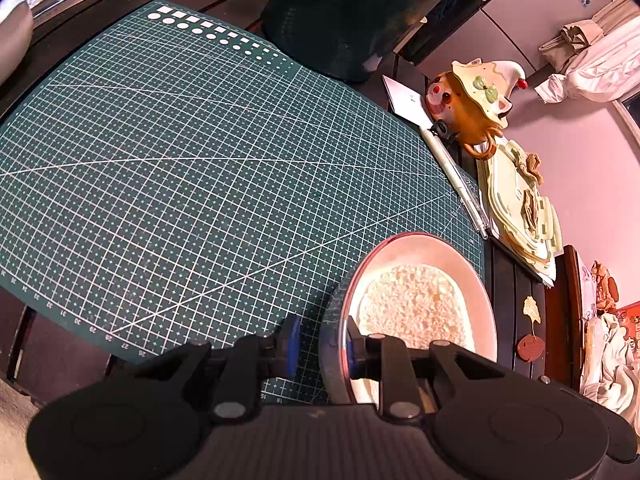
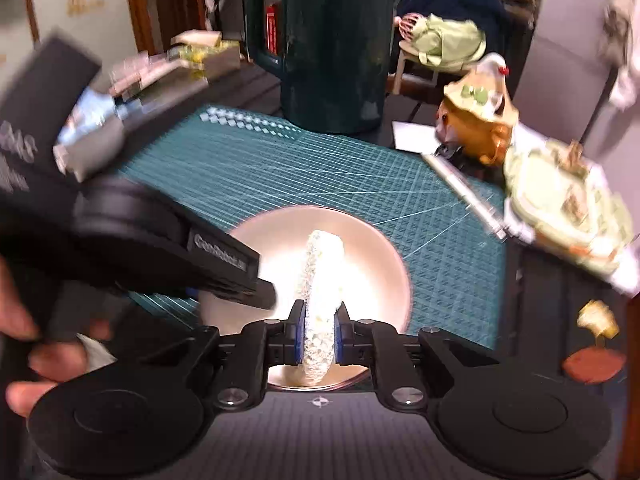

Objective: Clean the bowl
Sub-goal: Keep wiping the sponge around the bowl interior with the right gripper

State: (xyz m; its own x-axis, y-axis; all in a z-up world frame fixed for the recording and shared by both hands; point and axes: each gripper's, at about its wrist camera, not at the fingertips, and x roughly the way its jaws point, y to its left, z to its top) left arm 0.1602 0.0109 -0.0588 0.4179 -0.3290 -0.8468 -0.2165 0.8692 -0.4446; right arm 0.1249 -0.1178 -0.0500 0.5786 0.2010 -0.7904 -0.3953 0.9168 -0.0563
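Observation:
A pale pink bowl [image 1: 472,280] stands on the near right corner of the green cutting mat [image 1: 200,160]. My left gripper [image 1: 323,336] is shut on the bowl's near left rim, one blue pad outside and one inside. A whitish, coarse sponge [image 1: 416,304] stands on edge inside the bowl. In the right wrist view my right gripper [image 2: 319,332] is shut on that sponge [image 2: 322,280], holding it upright over the bowl's [image 2: 372,248] brightly lit bottom. The left gripper [image 2: 264,292] reaches in from the left, held by a person's hand [image 2: 40,344].
A tall dark green mug [image 2: 332,48] stands at the mat's far edge. Right of the mat lie a white paper [image 1: 404,96], an orange cat-shaped ceramic pot [image 1: 468,100], a pen [image 1: 456,184] and a pale green stack [image 1: 516,208]. Most of the mat is bare.

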